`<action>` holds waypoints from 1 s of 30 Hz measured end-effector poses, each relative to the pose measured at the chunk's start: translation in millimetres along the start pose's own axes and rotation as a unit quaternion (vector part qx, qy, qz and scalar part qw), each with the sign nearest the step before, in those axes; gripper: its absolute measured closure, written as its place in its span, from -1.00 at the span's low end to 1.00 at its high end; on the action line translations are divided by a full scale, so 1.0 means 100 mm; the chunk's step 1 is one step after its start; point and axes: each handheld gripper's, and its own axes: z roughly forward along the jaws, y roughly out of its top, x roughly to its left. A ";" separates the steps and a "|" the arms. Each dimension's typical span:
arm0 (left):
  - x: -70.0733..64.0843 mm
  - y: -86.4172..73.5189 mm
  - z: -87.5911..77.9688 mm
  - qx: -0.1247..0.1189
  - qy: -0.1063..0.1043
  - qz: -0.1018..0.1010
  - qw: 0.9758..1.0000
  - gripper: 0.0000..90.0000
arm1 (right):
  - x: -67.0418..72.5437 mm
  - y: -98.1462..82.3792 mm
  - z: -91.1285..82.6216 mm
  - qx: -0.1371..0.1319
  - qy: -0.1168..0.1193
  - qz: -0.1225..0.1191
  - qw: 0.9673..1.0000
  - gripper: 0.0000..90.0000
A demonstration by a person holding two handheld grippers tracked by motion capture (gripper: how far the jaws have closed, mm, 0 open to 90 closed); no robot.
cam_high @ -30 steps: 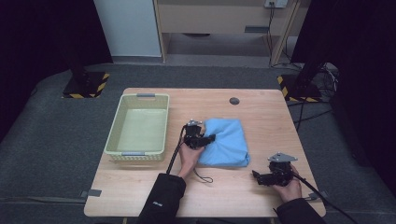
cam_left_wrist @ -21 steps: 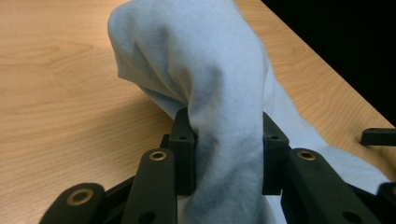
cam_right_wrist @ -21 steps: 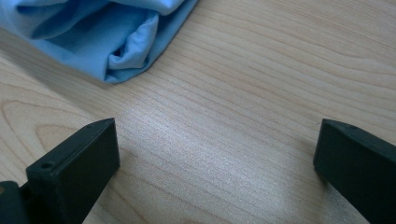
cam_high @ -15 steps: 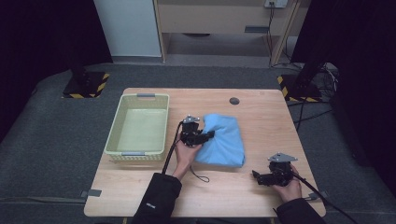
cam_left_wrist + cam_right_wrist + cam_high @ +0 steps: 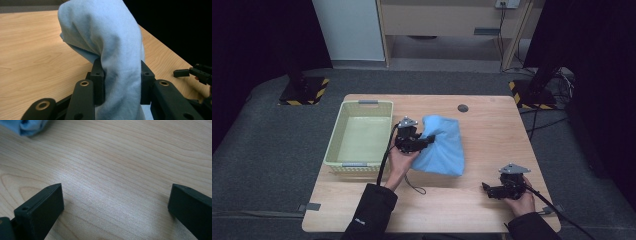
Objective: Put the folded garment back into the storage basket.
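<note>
Left tool (image 5: pixel 422 142) is clamping the blue cloth's (image 5: pixel 444 147) edge mid-counter (image 5: pixel 472 210), just beside the basket (image 5: pixel 362 107). Right tool (image 5: pixel 492 190) is resting with jaws spread, gripping nothing, near the front right corner, bare wood between.

The blue cloth (image 5: pixel 117 50) is a soft, matt woven fabric, faintly fuzzy and creased into folds. The surface (image 5: pixel 120 162) is pale wood with clear grain and a smooth, slightly sheened finish. Each tool, as on the left tool (image 5: pixel 122 82), has matt black plastic jaws, and the basket (image 5: pixel 334 150) looks like smooth pale-green plastic.
</note>
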 end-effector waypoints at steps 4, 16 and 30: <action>0.02 0.06 -0.13 -0.003 0.004 0.001 1.000 0.48 | 0.00 0.00 0.00 0.000 0.000 0.000 1.000 -0.99; 0.05 0.22 -0.51 -0.003 0.023 0.014 1.000 0.47 | 0.00 0.00 0.00 0.000 0.000 0.000 1.000 -0.99; 0.27 0.17 -0.93 -0.025 0.042 0.002 0.999 0.47 | 0.00 0.00 0.00 0.000 0.000 0.001 1.000 -0.99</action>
